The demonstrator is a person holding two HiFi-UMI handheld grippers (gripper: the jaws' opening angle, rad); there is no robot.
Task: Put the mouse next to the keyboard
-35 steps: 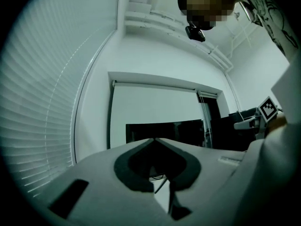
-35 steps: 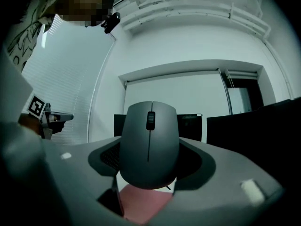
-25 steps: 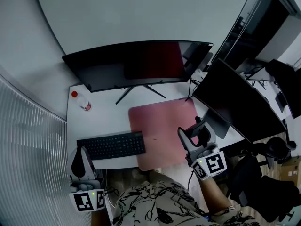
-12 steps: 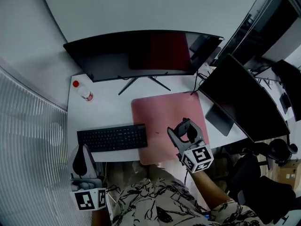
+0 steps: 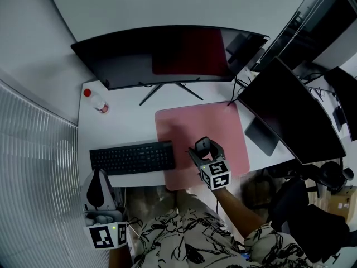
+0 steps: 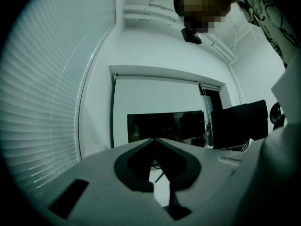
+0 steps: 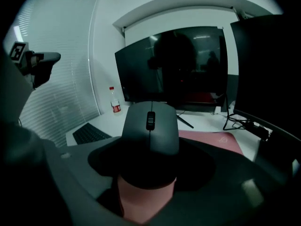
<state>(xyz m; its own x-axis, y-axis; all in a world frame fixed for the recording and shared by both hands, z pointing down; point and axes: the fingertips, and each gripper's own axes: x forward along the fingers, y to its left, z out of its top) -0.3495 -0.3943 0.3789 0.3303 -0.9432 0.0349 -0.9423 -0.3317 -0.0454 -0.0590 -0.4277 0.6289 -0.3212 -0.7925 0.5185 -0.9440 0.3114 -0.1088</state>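
Observation:
A dark mouse (image 5: 203,146) sits between the jaws of my right gripper (image 5: 202,151), which is shut on it just over the pink mouse pad (image 5: 189,121). In the right gripper view the mouse (image 7: 150,126) fills the middle, scroll wheel up, with the pad (image 7: 214,141) below and to the right. The black keyboard (image 5: 133,157) lies left of the pad, a short gap from the mouse, and shows as a dark strip (image 7: 89,133) at the left. My left gripper (image 5: 99,187) hangs off the desk's front left corner; its jaws (image 6: 153,142) meet at the tips, holding nothing.
A wide monitor (image 5: 167,54) stands at the back of the white desk (image 5: 122,130), and a second monitor (image 5: 290,110) is angled at the right. A red-capped bottle (image 5: 95,100) stands at the back left. Window blinds (image 5: 33,166) run along the left.
My right gripper has carried the mouse leftward across the pink pad, closer to the keyboard. The left gripper has stayed put.

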